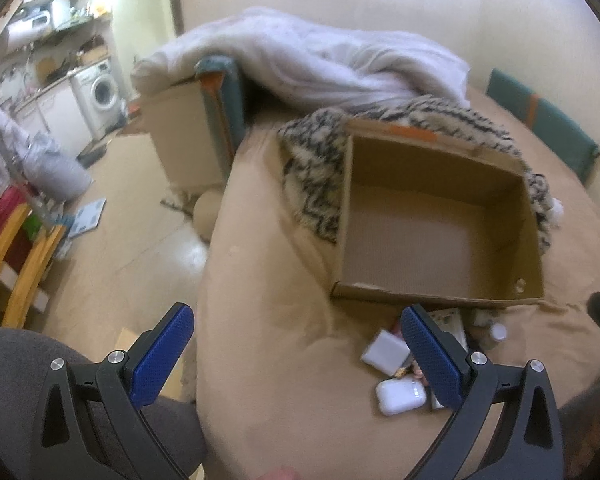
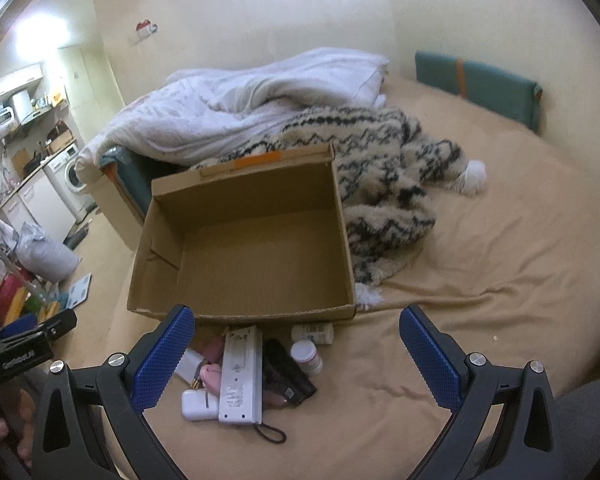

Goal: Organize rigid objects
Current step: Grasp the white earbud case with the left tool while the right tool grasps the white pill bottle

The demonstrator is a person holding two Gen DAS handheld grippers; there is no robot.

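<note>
An empty cardboard box (image 2: pixel 284 184) stands open on the tan bed; it also shows in the left wrist view (image 1: pixel 532 216). In front of it lies a small pile: a white remote (image 2: pixel 240 376), a white earbud case (image 2: pixel 196 405) (image 1: pixel 400 395), a black case (image 2: pixel 290 374), two small white bottles (image 2: pixel 307 356) (image 2: pixel 313 333), a pink item (image 2: pixel 214 348) and a white block (image 1: pixel 384 351). My left gripper (image 1: pixel 296 356) is open above the bed, left of the pile. My right gripper (image 2: pixel 296 356) is open and empty, hovering over the pile.
A zigzag fuzzy blanket (image 2: pixel 384 184) and a white duvet (image 2: pixel 240 104) lie behind the box. A teal cushion (image 2: pixel 476 80) leans on the wall. The bed's edge drops to the floor at left, with a second carton (image 1: pixel 180 136) and wooden chairs (image 1: pixel 16 248).
</note>
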